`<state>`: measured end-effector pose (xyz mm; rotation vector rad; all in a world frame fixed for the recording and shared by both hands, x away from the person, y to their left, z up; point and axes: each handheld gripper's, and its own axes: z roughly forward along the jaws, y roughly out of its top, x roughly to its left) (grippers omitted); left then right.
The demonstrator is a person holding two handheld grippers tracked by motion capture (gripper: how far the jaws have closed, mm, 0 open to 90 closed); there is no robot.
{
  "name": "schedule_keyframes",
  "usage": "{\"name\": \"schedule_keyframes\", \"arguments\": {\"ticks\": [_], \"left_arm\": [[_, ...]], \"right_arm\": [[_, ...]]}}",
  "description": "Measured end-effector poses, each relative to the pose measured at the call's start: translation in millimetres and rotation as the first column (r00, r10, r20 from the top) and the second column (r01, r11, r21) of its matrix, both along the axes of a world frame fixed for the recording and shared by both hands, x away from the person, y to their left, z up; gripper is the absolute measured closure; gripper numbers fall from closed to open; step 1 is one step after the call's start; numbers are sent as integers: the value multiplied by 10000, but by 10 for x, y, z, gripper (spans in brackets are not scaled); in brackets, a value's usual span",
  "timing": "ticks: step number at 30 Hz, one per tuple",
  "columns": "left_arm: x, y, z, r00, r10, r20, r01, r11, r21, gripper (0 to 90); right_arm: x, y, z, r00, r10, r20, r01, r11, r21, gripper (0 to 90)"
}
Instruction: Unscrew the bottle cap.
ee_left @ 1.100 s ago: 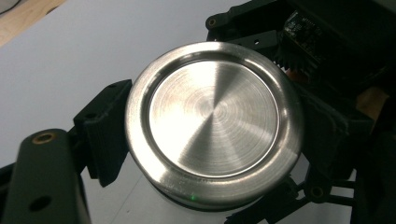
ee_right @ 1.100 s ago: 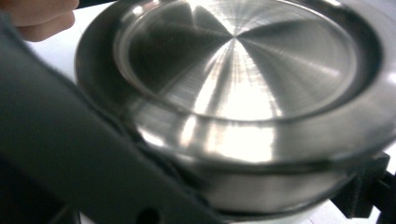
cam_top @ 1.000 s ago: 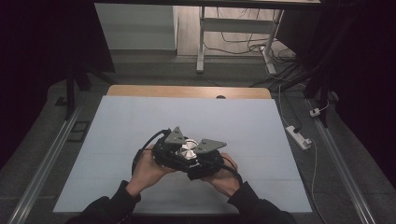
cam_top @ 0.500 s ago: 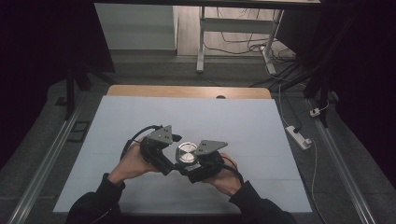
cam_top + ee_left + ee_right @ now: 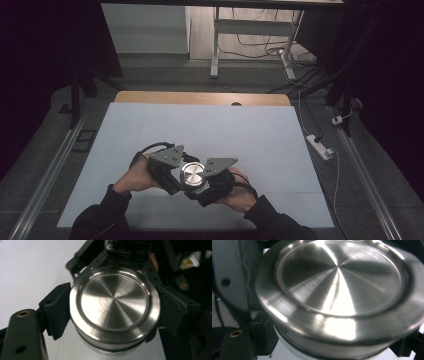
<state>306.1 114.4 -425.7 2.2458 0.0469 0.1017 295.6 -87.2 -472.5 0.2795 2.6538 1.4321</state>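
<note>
Gripped the steel lid by its rim in the left gripper, jaws just closed onto it, and clamped the jar beneath in the shut right gripper, over the near middle of the table. Risked skidding round the smooth polished rim on a twist, or spinning the whole jar in the lower grip and tipping it.

The jar stood upright near the front of the desk, its round steel lid facing up. The lid was brushed and shiny, with a raised rim around a flat centre. Below it showed a dark ring and a pale body. Black jaws pressed the lid's sides.
</note>
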Motion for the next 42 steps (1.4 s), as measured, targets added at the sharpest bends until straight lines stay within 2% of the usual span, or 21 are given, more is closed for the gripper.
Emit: {"name": "schedule_keyframes", "arguments": {"ticks": [2, 3, 4, 5, 7, 9, 13, 15, 16, 19, 20, 22, 25, 26, 30, 38, 42], "left_arm": [[19, -45, -8, 9978, 651, -155, -651, 9979, -5, 192], [25, -72, -12, 9942, 1045, -240, -1046, 9945, -51, 192], [25, -72, -12, 9942, 1045, -240, -1046, 9945, -51, 192], [40, -126, -10, 9812, 1870, -472, -1877, 9822, -92, 193], [55, -179, -6, 9630, 2603, -695, -2618, 9650, -138, 199], [56, -230, -13, 9481, 3078, -805, -3098, 9507, -139, 202], [49, -264, -25, 9308, 3571, -783, -3593, 9331, -145, 203], [49, -261, -21, 9249, 3710, -828, -3741, 9271, -246, 203], [49, -261, -21, 9249, 3710, -828, -3741, 9271, -246, 203], [36, -290, -31, 9043, 4165, -934, -4214, 9060, -397, 204], [37, -294, -32, 9011, 4237, -923, -4280, 9032, -329, 204], [26, -297, -25, 8876, 4494, -1010, -4558, 8886, -519, 204], [17, -292, 3, 8836, 4571, -1013, -4635, 8846, -516, 205], [6, -279, 21, 8809, 4626, -1000, -4697, 8805, -643, 205], [9, -253, 36, 8853, 4527, -1063, -4613, 8838, -780, 205], [-8, -165, 102, 8857, 4564, -854, -4631, 8819, -890, 205], [-25, -96, 145, 8895, 4504, -778, -4563, 8845, -968, 206]], "right_arm": [[29, -9, -6, 9989, -462, 30, 463, 9989, -90, 151], [43, -18, -9, 9976, -694, 31, 694, 9975, -94, 151], [60, -26, -10, 9951, -989, 23, 990, 9950, -132, 151], [75, -33, -10, 9918, -1279, 34, 1280, 9917, -157, 151], [100, -42, -14, 9835, -1811, 51, 1811, 9833, -182, 151], [113, -45, -20, 9757, -2186, 145, 2189, 9754, -270, 151], [141, -59, -39, 9680, -2511, 26, 2511, 9675, -285, 151], [150, -62, -35, 9658, -2592, 20, 2592, 9655, -267, 151], [151, -63, -32, 9641, -2656, -2, 2655, 9638, -230, 151], [152, -61, -27, 9577, -2877, 10, 2876, 9574, -245, 151], [153, -59, -28, 9554, -2954, -6, 2952, 9550, -276, 151], [154, -54, -39, 9512, -3086, 86, 3087, 9505, -368, 151], [164, -56, -62, 9493, -3144, 86, 3145, 9485, -382, 151], [165, -56, -59, 9499, -3125, 45, 3125, 9492, -363, 151], [155, -60, -41, 9518, -3069, 21, 3068, 9515, -225, 151], [182, -108, -28, 9508, -3099, -10, 3099, 9507, -82, 151], [203, -139, -20, 9490, -3152, 3, 3152, 9490, -59, 151]]}}
